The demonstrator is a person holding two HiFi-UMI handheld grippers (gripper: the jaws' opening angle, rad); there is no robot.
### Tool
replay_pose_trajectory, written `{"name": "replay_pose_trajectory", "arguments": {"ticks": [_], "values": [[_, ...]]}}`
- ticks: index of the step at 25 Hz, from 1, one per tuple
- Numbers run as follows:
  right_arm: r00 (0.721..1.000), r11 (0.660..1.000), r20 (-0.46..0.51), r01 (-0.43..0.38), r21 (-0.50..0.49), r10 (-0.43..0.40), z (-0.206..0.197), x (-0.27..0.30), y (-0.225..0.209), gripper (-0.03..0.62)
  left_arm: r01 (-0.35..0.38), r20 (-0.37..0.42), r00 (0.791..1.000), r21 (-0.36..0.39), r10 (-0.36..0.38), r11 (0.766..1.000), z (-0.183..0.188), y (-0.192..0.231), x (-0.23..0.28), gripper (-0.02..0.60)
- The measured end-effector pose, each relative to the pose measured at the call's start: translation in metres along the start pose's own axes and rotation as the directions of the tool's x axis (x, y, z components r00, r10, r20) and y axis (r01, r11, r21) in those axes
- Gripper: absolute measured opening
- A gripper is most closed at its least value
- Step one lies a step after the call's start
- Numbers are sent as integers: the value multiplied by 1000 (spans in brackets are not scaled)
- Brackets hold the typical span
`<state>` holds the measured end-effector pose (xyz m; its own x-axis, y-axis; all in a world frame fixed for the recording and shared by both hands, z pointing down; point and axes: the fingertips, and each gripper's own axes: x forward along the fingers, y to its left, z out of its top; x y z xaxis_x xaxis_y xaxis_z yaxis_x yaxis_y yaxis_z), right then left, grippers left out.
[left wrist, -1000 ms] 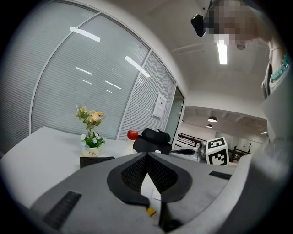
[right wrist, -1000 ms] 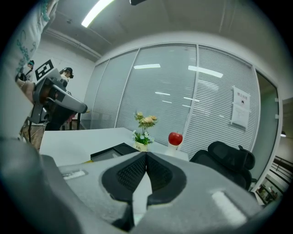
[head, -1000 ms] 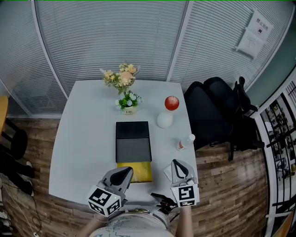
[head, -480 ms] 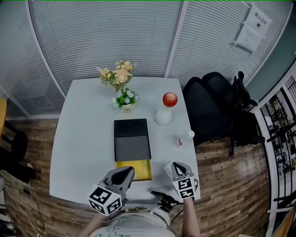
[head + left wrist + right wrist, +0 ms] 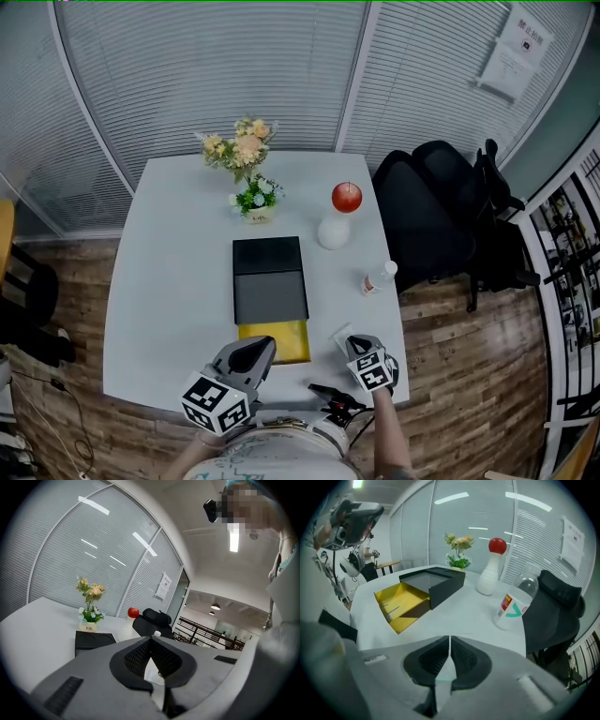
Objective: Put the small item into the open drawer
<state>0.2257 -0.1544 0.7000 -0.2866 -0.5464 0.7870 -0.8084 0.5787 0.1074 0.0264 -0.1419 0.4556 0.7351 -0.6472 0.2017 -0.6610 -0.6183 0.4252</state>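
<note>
Head view, lower centre: the right gripper [image 5: 360, 343] has jaws a hairline apart, opening, with nothing gripped; the small item [image 5: 339, 334], a flat white packet, lies on the white table [image 5: 169, 281] just upper left of its tips, right of the yellow open drawer [image 5: 283, 341]. The left gripper [image 5: 257, 347] is closed, empty. Farther up sits the matte black box [image 5: 270, 281]; only the right gripper view shows the red-and-teal label on the clear bottle [image 5: 513, 603].
</note>
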Motion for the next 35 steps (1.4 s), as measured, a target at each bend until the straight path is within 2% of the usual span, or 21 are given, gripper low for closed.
{"name": "replay_pose_trajectory", "arguments": {"ticks": [7, 16, 19, 22, 35], "values": [[994, 999, -100, -45, -29, 42, -19, 12, 6, 67, 7, -9, 1000, -9, -7, 1000, -4, 0, 0, -3], [980, 995, -188, -81, -62, 68, -34, 27, 8, 71, 5, -23, 1000, -9, -5, 1000, -8, 1, 3, -2], [980, 995, -181, -88, -55, 76, -34, 28, 10, 34, 9, -29, 1000, -12, -9, 1000, -10, 1, 3, -3], [982, 996, -173, -80, -45, 71, -36, 30, 11, 25, 23, -42, 999, -25, -24, 999, -14, -1, 4, -2], [992, 997, -120, -29, 71, 38, -34, 28, 8, 14, 31, -48, 998, -19, -32, 999, -16, -7, 3, -3]]}}
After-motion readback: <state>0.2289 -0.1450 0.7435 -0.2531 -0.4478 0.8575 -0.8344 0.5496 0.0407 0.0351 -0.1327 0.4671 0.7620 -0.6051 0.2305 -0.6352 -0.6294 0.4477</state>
